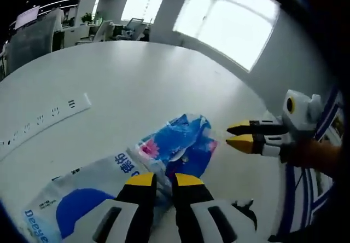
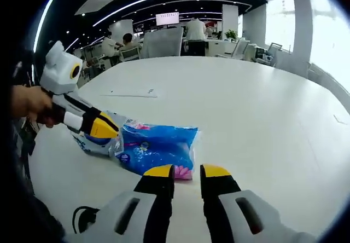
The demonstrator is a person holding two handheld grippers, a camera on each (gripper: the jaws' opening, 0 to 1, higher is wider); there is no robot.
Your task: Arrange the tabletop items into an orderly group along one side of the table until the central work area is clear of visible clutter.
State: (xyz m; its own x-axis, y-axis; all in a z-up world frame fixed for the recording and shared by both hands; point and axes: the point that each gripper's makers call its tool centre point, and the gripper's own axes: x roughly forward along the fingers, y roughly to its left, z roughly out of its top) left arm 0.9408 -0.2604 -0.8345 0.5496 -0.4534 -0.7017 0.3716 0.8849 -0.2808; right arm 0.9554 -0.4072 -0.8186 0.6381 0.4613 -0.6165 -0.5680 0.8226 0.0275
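On the round white table (image 1: 153,84), a blue tissue pack (image 1: 183,142) is seen at the centre of the left gripper view, with a larger white-and-blue bag (image 1: 71,204) lying at 8 o'clock from it, the two touching. The left gripper (image 1: 162,180) is seen rising from 6 o'clock, its yellow tips set over the seam where pack and bag meet; the jaws stand slightly apart, and whether any wrapper is pinched between them cannot be told. At 3 o'clock the right gripper (image 1: 238,134) is seen with its yellow tips almost closed on nothing, just beside the pack but clear of it. A white power strip (image 1: 46,120) is shown at 9 o'clock, well apart from the pack.

In the right gripper view the blue tissue pack (image 2: 158,150) is shown at the centre, the right gripper (image 2: 187,172) rising at 6 o'clock with its jaws parted and empty, near the pack's edge. The left gripper (image 2: 109,129) is shown at 9 o'clock, held by a hand (image 2: 30,106), its tip resting on the bag (image 2: 95,144). A flat sheet of paper (image 2: 131,92) is seen at 11 o'clock, and office desks with seated people (image 2: 128,40) beyond the table.
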